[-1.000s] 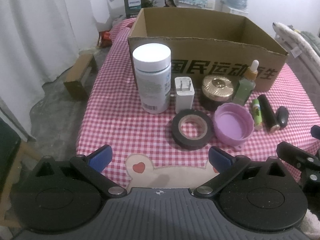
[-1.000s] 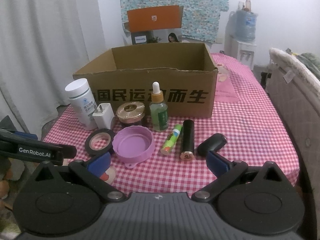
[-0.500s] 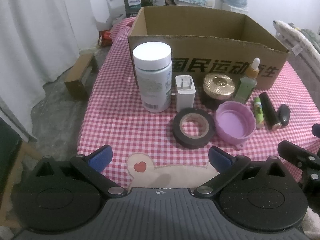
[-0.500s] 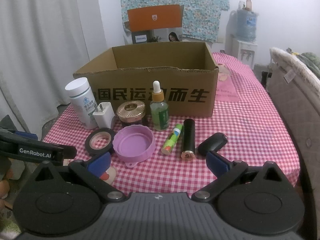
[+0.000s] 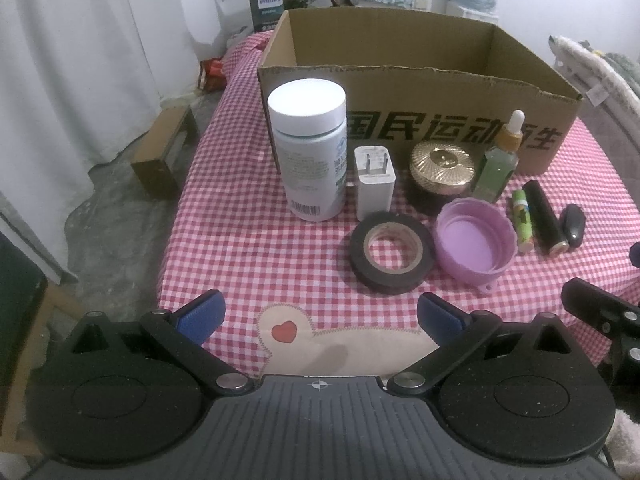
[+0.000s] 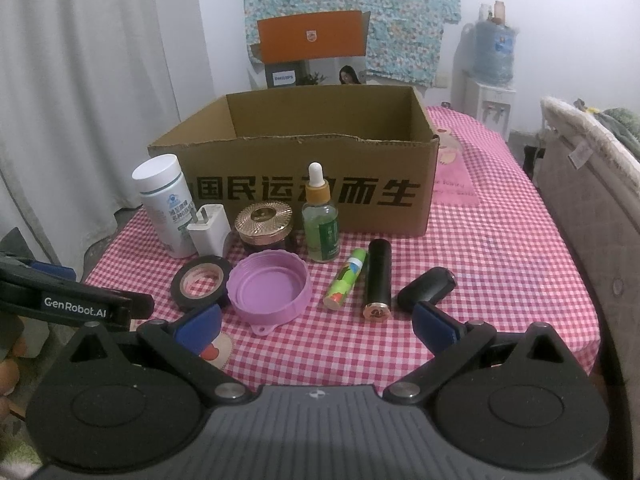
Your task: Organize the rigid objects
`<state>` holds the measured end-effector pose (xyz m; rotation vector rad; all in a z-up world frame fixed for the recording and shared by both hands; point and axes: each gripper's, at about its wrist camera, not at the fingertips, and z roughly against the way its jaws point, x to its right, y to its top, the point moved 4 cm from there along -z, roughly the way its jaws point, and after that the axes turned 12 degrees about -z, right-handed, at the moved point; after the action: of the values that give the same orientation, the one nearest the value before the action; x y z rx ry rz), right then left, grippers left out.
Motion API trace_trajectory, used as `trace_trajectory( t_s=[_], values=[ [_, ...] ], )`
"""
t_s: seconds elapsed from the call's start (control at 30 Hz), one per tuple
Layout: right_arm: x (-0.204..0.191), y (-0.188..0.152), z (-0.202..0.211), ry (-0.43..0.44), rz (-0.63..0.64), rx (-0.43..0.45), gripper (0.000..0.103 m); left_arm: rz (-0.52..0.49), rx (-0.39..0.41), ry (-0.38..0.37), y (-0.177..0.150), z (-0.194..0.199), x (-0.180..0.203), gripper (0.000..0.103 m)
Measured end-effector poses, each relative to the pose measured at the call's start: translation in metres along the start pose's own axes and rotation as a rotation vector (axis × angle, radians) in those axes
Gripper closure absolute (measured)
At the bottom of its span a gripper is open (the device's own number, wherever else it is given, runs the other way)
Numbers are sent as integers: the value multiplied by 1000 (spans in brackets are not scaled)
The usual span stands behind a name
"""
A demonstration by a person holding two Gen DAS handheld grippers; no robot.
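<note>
The left gripper (image 5: 320,316) is held low over the near edge of the table, its blue-padded jaws spread wide with nothing between them, and the right gripper (image 6: 318,322) is held beside it in the same way, wide open and empty. Nothing is gripped by either. Ahead of them, on the red-checked tablecloth (image 5: 256,248), the objects are lined up in front of the open cardboard box (image 6: 304,184). At the left a white bottle (image 5: 307,148) is stood upright, with a white charger plug (image 5: 375,182) just beside it. A gold-lidded jar (image 5: 442,174) and a green dropper bottle (image 6: 320,220) are stood close to the box's front wall. Nearer the grippers a roll of black tape (image 5: 391,252) is laid flat, touching or nearly touching a purple lid (image 6: 269,292) turned open side up. To the right a green tube (image 6: 346,280), a black cylinder (image 6: 378,278) and a small black oval object (image 6: 426,294) are laid on the cloth. As far as its inside can be seen, the box appears empty, though its floor is hidden by the front wall. The task is therefore judged to be at its start: no object appears to have been put away, and all nine remain to be picked up and placed, presumably into the box.
</note>
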<state>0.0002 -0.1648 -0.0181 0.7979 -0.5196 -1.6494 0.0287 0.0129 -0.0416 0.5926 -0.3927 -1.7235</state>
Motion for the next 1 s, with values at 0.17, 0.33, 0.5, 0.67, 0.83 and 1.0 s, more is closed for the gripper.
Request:
trace_trajectory(
  t_s=[0.17, 0.33, 0.5, 0.67, 0.83, 1.0],
  values=[
    [0, 0, 0, -2, 0, 2, 0, -1, -4, -1, 0, -1, 0, 0],
    [0, 1, -2, 0, -1, 4, 0, -3, -6, 2, 0, -2, 0, 0],
    [0, 1, -4, 6, 0, 1, 0, -5, -10, 6, 1, -4, 0, 0],
    [2, 1, -6, 10, -8, -3, 0, -19, -20, 7, 2, -7, 2, 0],
    [5, 1, -9, 12, -17, -11, 0, -38, -26, 12, 6, -11, 5, 0],
    [8, 3, -13, 12, -28, -14, 0, -49, -35, 11, 10, -15, 6, 0]
  ],
)
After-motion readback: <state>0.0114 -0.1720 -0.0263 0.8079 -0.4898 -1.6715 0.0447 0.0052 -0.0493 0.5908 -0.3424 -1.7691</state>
